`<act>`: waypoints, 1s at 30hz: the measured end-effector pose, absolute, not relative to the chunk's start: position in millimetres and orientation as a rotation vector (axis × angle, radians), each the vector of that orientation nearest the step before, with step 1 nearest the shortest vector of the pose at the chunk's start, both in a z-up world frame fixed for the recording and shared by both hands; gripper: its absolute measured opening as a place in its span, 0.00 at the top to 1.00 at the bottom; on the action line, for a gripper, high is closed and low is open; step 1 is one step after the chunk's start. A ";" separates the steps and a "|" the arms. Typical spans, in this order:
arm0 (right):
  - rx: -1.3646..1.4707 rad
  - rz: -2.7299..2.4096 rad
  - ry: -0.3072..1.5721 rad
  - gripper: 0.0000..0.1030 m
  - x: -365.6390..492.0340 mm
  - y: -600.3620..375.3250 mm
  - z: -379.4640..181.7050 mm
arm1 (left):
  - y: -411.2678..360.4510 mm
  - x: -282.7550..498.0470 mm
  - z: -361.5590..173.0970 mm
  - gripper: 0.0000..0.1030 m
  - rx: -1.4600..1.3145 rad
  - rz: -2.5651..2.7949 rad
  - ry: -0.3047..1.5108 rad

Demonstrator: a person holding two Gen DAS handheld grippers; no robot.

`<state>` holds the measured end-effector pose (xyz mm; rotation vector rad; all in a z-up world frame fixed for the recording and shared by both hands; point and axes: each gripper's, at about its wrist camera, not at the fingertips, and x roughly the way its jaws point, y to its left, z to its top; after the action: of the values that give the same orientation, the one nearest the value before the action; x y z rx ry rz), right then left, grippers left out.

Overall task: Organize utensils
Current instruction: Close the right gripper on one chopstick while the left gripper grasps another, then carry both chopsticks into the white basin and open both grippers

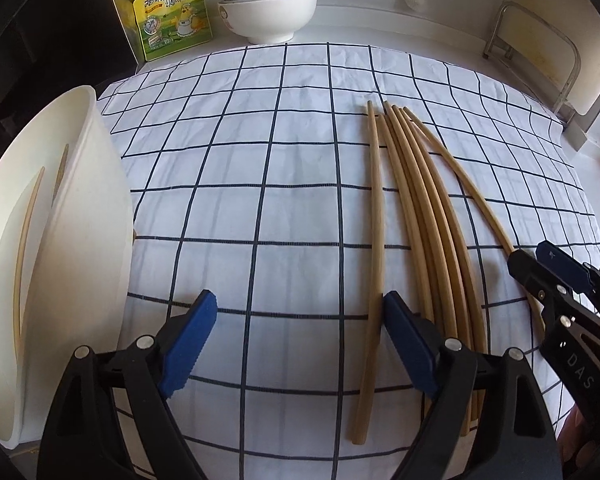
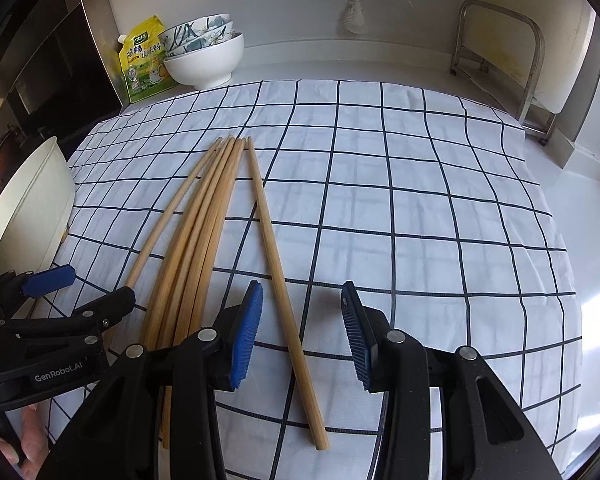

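Both tools are pointing steeply down at the desk, side by side, left one sitting just left of the right one.

Left tool [image 1: 296, 344] is standing wide open, nothing between its blue ribbed pads [image 1: 188, 344], only bare cloth showing in the gap. Its right-hand finger is sitting just beside the leftmost tan wooden chopstick [image 1: 374, 216], which is running along the outer edge of that finger; contact is not resolvable.

Right tool [image 2: 300, 332] is standing partly open, not gripping. The single tan wooden chopstick lying apart on the right side of the pile [image 2: 278, 264] is passing through the gap between its pads, flat on the cloth and closer to the left pad, clear of both.

The bundle of tan wooden chopsticks [image 2: 204, 232] is lying flat on the white cloth with dark blue grid lines [image 2: 420, 200], fanning slightly, thin tips pointing away from the cameras, sitting between the two tools.

The white plastic tub [image 1: 84, 184] is standing at the left edge of the cloth, with two chopsticks [image 1: 24, 240] leaning inside it. A fingertip [image 2: 32, 440] is showing under the left tool's body.
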<state>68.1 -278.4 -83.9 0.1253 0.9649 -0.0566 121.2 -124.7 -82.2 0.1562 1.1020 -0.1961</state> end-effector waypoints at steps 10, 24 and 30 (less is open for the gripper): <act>0.023 -0.075 0.954 0.65 80.0 -266.2 -89.7 | -139.7 136.7 -80.5 0.38 0.153 -0.224 1.072; 0.168 -0.055 0.942 0.94 66.5 -277.5 -84.0 | -140.3 113.6 -70.2 0.93 0.108 -0.356 1.103; 0.209 -0.042 0.907 0.94 49.9 -274.0 -67.1 | -131.8 97.7 -48.2 0.93 0.067 -0.400 1.076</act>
<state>49.9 -274.0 -67.1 0.2093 0.9066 -0.0424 97.7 -131.8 -48.2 0.0667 1.0760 -0.3998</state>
